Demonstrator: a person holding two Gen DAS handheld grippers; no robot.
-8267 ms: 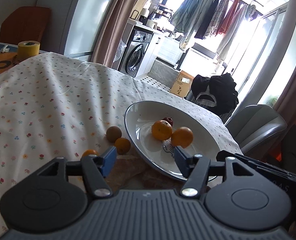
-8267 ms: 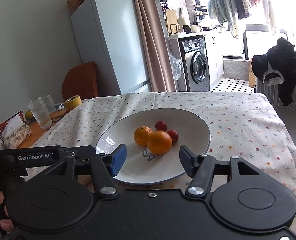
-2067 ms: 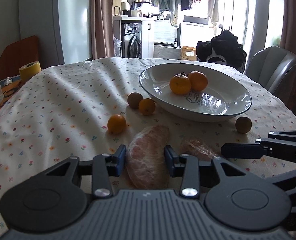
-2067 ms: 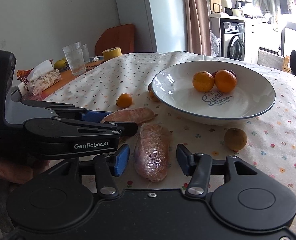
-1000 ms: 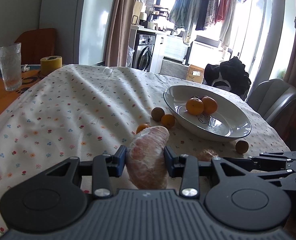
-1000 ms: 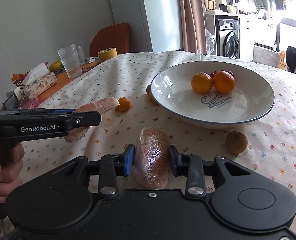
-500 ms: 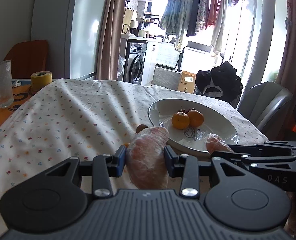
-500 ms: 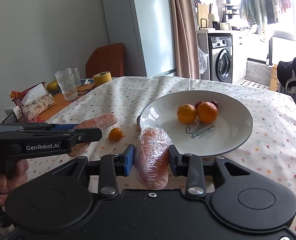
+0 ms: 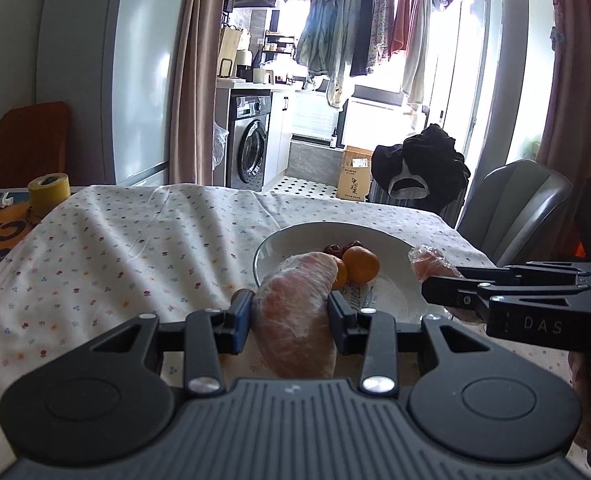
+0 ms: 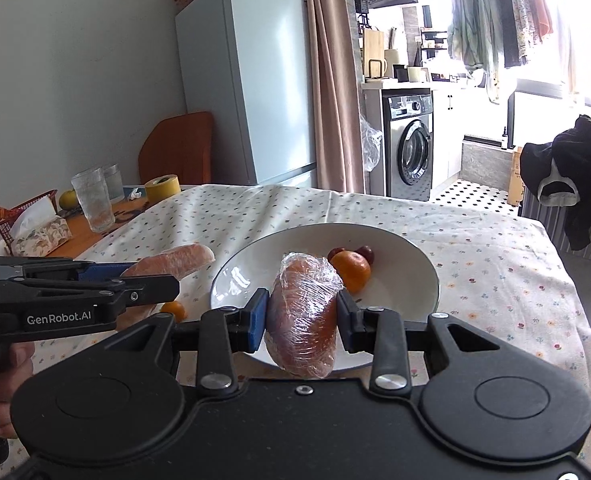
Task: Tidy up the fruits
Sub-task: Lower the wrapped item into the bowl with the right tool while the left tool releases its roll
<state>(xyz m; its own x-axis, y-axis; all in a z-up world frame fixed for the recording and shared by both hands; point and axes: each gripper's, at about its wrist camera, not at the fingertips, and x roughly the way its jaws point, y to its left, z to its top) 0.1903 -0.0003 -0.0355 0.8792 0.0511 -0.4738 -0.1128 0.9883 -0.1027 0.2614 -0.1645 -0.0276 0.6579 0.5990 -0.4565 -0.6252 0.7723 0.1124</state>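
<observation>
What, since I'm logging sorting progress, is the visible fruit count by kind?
Plastic-wrapped pink citrus segments: 2
Round oranges in the white plate: 2
Small dark red fruits in plate: 2
Small orange fruit on floral tablecloth: 1
Small brown round fruit on tablecloth: 1
Total: 8

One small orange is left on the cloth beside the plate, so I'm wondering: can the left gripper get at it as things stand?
Probably not yet. The left gripper is shut on a wrapped pomelo segment, so it would have to unload before taking the small orange.
</observation>
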